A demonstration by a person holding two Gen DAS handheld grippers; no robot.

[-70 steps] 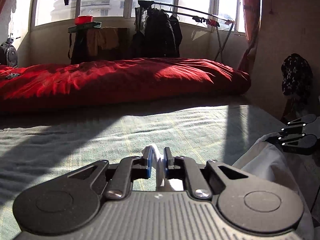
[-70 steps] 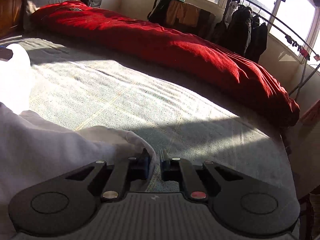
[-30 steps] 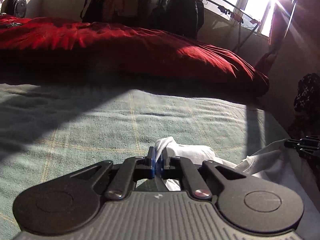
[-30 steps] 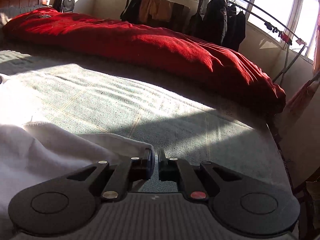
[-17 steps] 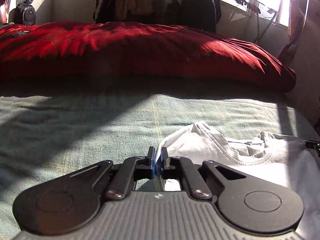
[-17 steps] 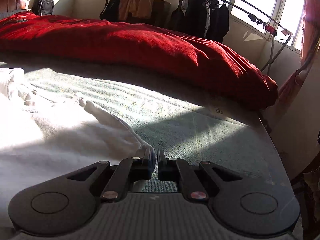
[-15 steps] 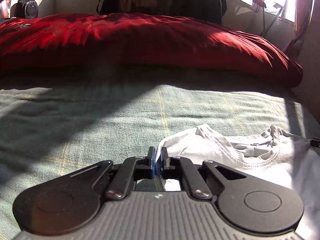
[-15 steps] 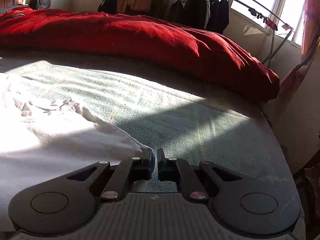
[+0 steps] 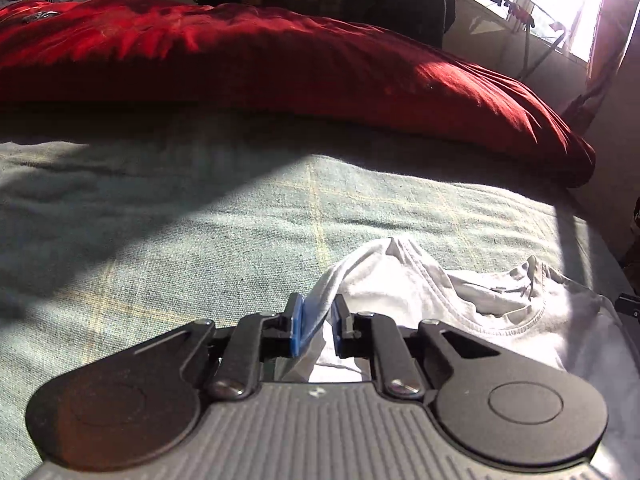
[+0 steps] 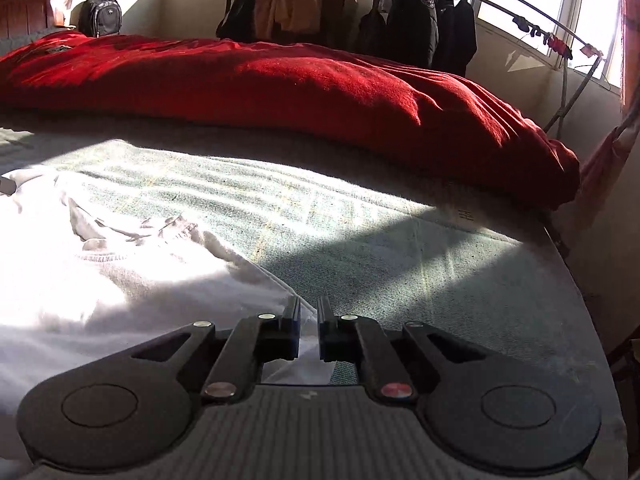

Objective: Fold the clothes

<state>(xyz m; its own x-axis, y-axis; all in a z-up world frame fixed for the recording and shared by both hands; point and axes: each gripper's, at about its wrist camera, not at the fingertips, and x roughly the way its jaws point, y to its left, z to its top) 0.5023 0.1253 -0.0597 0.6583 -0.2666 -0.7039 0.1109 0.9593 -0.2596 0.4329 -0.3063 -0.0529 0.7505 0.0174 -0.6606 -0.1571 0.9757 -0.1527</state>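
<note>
A white T-shirt [image 9: 400, 280] lies spread on the green bed cover [image 9: 160, 240], collar toward the red duvet. My left gripper [image 9: 316, 312] sits at the shirt's left shoulder. Its jaws are opening, and a strip of shirt fabric still stands between them, leaning on the blue left pad [image 9: 296, 328]. In the right wrist view the shirt [image 10: 120, 280] covers the left half of the bed cover [image 10: 400, 260]. My right gripper [image 10: 309, 312] is at the shirt's right shoulder edge. Its jaws are parting a little, with the hem lying loose in the narrow gap.
A long red duvet [image 10: 280, 88] is bunched along the far side of the bed. Behind it are a backpack [image 10: 100, 16], a table draped with clothes [image 10: 288, 8] and a rack of dark jackets [image 10: 432, 20]. The bed's right edge [image 10: 580, 280] meets a wall.
Both grippers came down and forward, laying the lifted shirt flat on the cover. Both pairs of jaws, earlier pinched on fabric, now show a gap, wider on the left.
</note>
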